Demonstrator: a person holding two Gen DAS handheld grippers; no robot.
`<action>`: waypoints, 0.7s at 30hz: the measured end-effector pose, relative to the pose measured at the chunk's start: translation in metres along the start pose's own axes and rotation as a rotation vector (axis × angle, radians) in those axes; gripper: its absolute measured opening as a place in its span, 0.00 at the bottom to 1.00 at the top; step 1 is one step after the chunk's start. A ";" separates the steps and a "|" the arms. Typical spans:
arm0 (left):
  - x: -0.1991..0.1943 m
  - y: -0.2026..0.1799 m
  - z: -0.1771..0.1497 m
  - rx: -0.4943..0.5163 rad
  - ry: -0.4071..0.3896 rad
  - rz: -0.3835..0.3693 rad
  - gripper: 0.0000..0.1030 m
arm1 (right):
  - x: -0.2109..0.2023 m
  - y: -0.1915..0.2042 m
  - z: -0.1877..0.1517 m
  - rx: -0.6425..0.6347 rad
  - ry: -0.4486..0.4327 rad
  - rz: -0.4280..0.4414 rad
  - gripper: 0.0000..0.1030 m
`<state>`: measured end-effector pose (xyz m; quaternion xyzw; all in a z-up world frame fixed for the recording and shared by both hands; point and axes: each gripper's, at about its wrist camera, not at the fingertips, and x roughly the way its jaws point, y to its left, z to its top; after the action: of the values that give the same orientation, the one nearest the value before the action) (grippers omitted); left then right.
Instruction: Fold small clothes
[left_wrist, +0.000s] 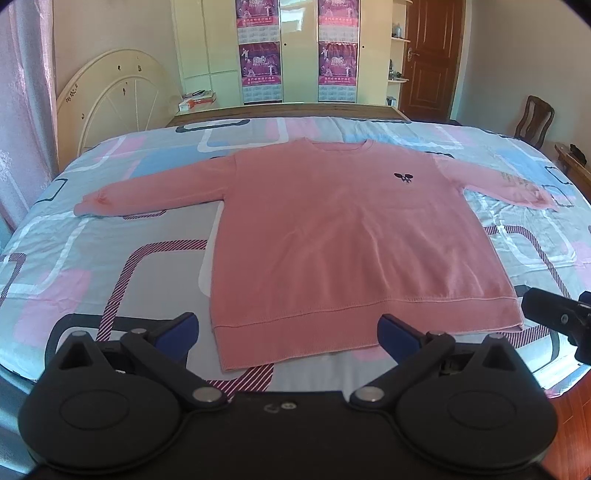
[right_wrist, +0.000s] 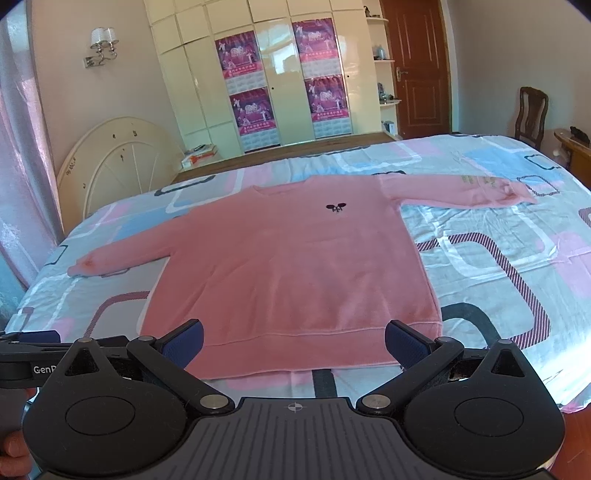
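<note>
Claws, left claw (left_wrist: 288, 332) and right claw (right_wrist: 294, 341), gape wide and empty; pinching the pink sweater (left_wrist: 332, 229) unevenly at its hem could skew the fold.

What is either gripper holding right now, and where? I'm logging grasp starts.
Nothing. The left gripper and right gripper are both open, near the hem of the flat pink sweater.

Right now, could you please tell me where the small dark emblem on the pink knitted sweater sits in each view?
Left wrist view: small dark emblem, right of centre, upper chest.
Right wrist view: emblem, centre, below the neckline.
Shared landmark: brown wooden door, background right.
</note>
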<state>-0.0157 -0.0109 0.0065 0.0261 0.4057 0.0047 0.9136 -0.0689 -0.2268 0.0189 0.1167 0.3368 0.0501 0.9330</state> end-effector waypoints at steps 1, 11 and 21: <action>0.001 0.000 0.001 0.000 0.002 -0.002 1.00 | 0.000 0.000 0.000 0.000 0.000 -0.001 1.00; 0.004 -0.001 0.001 0.004 0.004 0.000 1.00 | 0.001 -0.002 0.001 0.001 0.002 -0.004 1.00; 0.005 -0.002 0.001 0.006 0.002 0.004 1.00 | 0.002 -0.002 0.002 0.010 0.005 -0.007 1.00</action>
<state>-0.0114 -0.0128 0.0031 0.0295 0.4066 0.0052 0.9131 -0.0660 -0.2286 0.0191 0.1201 0.3399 0.0453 0.9316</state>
